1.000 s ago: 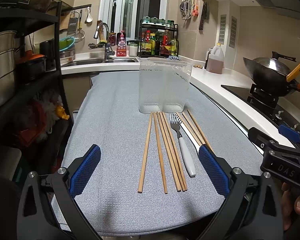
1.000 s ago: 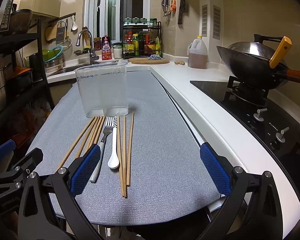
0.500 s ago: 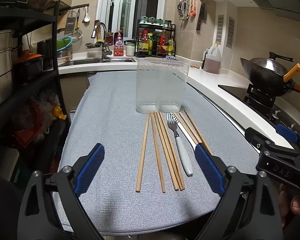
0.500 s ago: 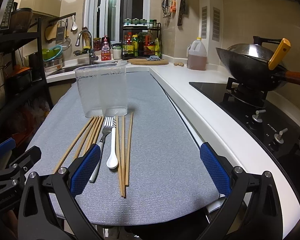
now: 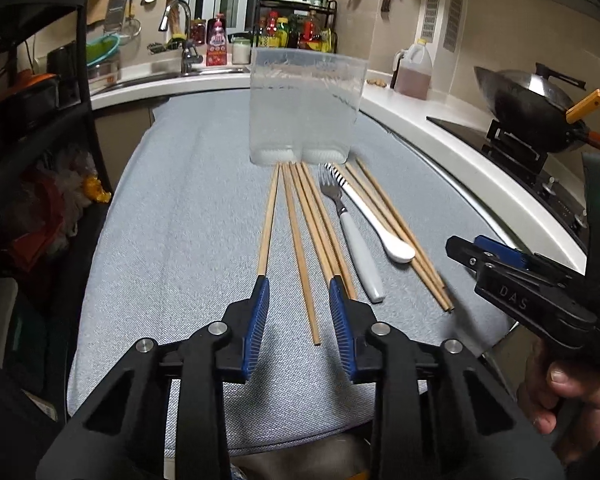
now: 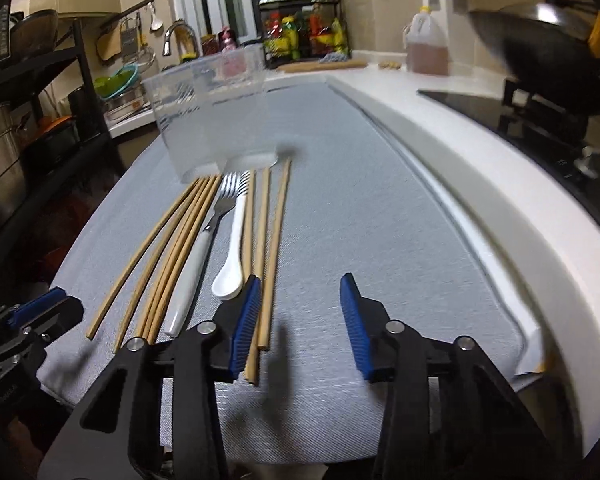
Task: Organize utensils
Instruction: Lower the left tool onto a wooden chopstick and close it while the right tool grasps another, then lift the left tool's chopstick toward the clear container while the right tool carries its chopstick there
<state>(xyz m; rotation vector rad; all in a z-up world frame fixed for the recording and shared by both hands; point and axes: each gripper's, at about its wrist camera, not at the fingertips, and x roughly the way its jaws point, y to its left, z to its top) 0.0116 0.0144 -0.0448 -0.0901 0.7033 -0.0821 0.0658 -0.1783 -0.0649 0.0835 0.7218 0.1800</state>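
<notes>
Left claw [image 5: 298, 292]: it has dropped in low and narrowed its jaws from wide apart to a slim gap, now straddling one chopstick [image 5: 302, 256] near its end; not yet pinched, nothing held.
Right claw [image 6: 298, 296]: it has swung down too, the view blurred; jaws part-open and empty, the left pad just beside the right-hand chopsticks [image 6: 266, 248].
Meaning: my read is both hands are lining up first picks, so sorting has barely begun.
Cloth [image 5: 180, 216]: a grey woven mat covers the long worktop, everything lies flat on it.
Holder [image 5: 306, 108]: a frosted clear two-compartment tub stands upright at the far end of the row, and looks empty.
Utensils: chopsticks on both flanks, a white-handled fork [image 5: 350, 240] and a white spoon [image 5: 380, 224] between them, all pointing toward the tub.
Room: white counter to the right with a wok [image 5: 528, 108] on the hob, an oil jug [image 5: 414, 72] behind, sink and spice rack at the back, dark shelving on the left.
</notes>
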